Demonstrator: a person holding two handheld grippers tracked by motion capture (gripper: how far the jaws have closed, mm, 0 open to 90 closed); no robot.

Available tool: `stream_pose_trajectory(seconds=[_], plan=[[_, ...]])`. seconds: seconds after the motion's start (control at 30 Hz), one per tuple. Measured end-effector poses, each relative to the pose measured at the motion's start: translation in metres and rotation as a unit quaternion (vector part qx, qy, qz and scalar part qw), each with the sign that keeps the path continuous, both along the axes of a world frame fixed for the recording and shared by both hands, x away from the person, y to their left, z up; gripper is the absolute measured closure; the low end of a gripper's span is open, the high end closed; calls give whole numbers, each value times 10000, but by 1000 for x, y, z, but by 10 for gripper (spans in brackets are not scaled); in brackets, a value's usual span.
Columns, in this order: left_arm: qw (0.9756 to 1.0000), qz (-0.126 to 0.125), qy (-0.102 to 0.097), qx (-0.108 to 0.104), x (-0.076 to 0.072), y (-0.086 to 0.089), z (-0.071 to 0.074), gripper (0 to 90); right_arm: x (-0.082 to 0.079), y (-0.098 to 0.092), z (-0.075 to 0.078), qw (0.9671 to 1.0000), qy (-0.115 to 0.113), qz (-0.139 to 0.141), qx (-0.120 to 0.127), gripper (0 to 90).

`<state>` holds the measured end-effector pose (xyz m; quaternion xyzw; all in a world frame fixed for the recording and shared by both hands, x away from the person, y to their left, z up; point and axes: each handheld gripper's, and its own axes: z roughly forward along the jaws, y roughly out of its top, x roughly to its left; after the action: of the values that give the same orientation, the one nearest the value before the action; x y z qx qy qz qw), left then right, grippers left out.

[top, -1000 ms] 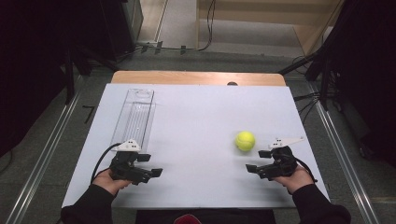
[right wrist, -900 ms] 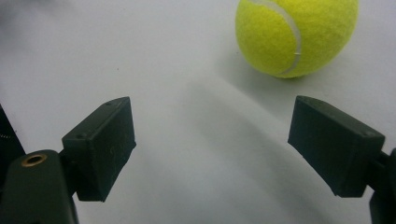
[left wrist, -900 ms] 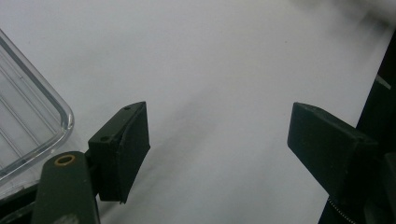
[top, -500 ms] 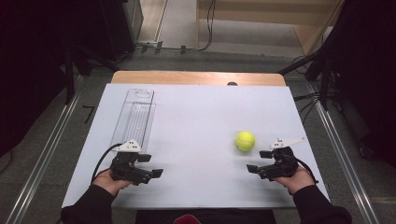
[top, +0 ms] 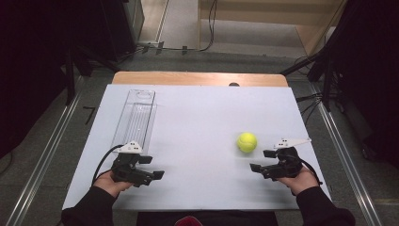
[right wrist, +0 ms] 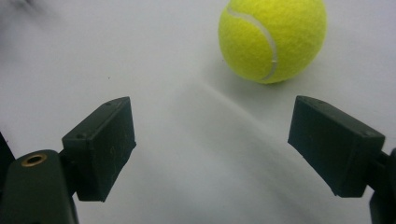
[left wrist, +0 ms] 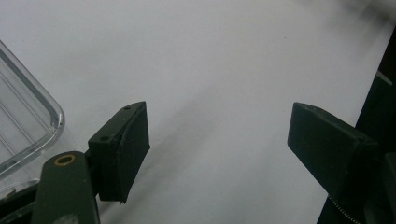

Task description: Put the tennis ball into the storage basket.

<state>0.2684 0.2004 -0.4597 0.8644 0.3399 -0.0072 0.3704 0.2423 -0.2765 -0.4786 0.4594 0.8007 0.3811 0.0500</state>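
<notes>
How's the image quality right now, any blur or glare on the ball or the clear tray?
High view: soft overall, tennis ball blurry but readable. Right gripper view: ball sharp, its seam visible, faint shadow beneath. Left gripper view: clear tray rim catches bright glare.

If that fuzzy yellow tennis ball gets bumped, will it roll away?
Probably yes. The fuzzy yellow tennis ball is round and sits free on the smooth white table, so a sideways nudge would likely send it rolling. Its felt looks grippy, so the open right gripper should hold it without much slipping. It likely squashes a little rather than breaking.
</notes>
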Motion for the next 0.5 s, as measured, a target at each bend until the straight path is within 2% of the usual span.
stream_pose_trajectory(seconds=[0.27,0.5], plan=[[10000,-26,7,17,0,0,0,212,3,-4,5,9999,-93,-122,70,128],[10000,-10,15,18,1,0,-1,212,9,-2,8,9998,-139,-144,28,128]])
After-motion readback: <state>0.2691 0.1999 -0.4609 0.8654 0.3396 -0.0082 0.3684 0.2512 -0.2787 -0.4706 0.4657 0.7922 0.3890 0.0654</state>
